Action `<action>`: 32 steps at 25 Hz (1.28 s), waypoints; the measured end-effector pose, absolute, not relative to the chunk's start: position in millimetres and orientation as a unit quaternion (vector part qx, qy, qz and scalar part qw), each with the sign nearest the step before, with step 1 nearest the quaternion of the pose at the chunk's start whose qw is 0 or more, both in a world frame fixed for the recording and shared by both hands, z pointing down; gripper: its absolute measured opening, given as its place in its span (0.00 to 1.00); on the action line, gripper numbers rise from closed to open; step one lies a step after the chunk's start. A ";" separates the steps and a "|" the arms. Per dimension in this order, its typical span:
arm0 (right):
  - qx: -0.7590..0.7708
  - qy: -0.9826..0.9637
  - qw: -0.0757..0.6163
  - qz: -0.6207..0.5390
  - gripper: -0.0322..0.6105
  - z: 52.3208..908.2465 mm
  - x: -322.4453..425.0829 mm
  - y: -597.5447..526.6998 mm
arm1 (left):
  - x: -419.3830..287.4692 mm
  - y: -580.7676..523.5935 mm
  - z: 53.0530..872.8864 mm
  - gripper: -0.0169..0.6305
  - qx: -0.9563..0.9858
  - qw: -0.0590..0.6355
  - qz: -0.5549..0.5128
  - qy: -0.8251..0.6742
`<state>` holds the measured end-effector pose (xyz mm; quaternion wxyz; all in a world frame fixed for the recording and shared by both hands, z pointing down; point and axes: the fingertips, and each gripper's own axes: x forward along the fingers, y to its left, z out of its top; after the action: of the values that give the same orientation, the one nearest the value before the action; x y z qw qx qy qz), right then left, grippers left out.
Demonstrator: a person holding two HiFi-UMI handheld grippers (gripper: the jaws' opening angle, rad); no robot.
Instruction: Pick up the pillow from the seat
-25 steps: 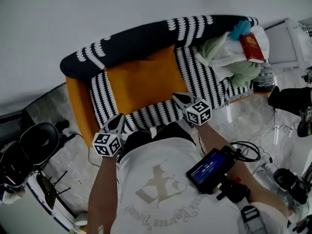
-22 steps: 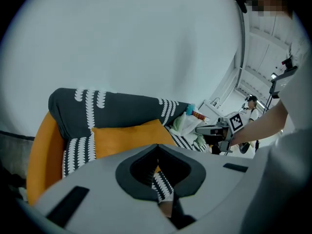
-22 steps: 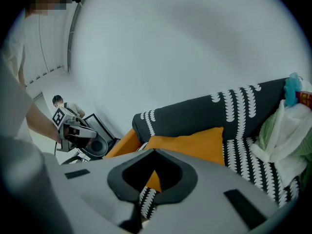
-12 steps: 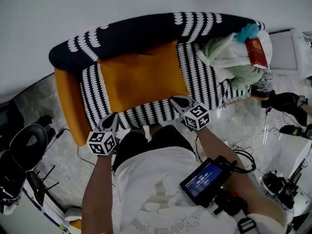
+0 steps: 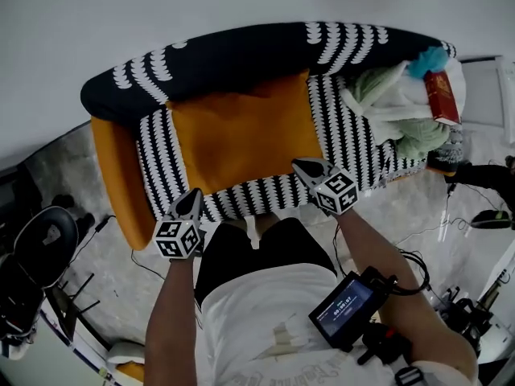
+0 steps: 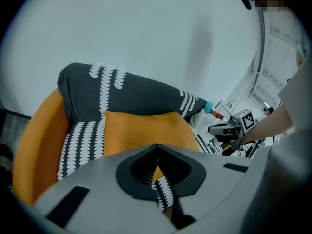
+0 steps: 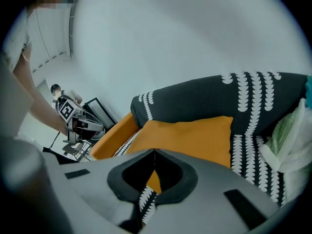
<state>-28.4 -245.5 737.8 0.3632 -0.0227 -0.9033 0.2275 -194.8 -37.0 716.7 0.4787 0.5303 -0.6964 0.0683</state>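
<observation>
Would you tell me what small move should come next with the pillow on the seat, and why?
Probably open both jaws first: the left gripper and right gripper are shut and empty, poised near the front edge of the pillow, which lies untouched on the seat.

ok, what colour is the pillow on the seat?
The pillow is plain orange with no pattern. It shows best in the head view.
</observation>
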 end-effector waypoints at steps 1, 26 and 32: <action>-0.019 -0.903 0.362 0.230 0.07 741.1 -27.6 -250.3 | -195.4 -39.2 720.7 0.04 0.529 0.478 0.071 -0.698; 0.101 -0.886 0.365 0.268 0.07 824.4 -7.8 -356.9 | -232.9 -99.7 827.2 0.04 0.492 0.519 0.075 -0.695; 0.127 -0.874 0.363 0.297 0.30 837.4 -15.1 -363.5 | -248.6 -95.3 848.5 0.30 0.475 0.532 0.084 -0.696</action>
<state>-15.1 -363.5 837.4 0.3634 0.1267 -0.8738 0.2971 -248.6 -95.3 848.5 0.5323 0.4751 -0.6956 0.0842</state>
